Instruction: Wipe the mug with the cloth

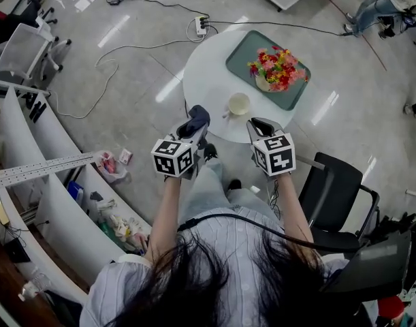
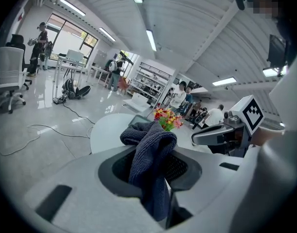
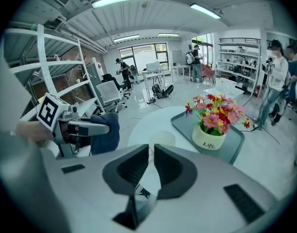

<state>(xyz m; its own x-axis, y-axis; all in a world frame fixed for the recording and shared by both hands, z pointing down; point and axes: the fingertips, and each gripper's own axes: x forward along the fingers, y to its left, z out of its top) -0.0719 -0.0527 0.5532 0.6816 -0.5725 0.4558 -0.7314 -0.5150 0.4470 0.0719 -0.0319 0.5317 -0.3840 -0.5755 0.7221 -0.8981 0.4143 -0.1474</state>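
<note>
A cream mug [image 1: 239,104] stands on the near side of the round white table [image 1: 204,80]; in the right gripper view the mug [image 3: 162,138] shows just beyond the jaws. My left gripper [image 1: 196,125] hangs over the table's near edge, left of the mug, shut on a dark blue cloth [image 1: 194,120]. The cloth [image 2: 150,149] bunches up out of the left gripper [image 2: 151,168]. My right gripper [image 1: 261,125] is at the mug's near right, apart from it. The right gripper [image 3: 151,159] is shut with nothing in it.
A green tray [image 1: 242,56] at the table's far side holds a pot of flowers [image 1: 276,70]. A black chair [image 1: 337,189] stands to the right near the person. White curved shelving [image 1: 58,203] runs along the left. A power strip [image 1: 201,26] and cables lie on the floor beyond.
</note>
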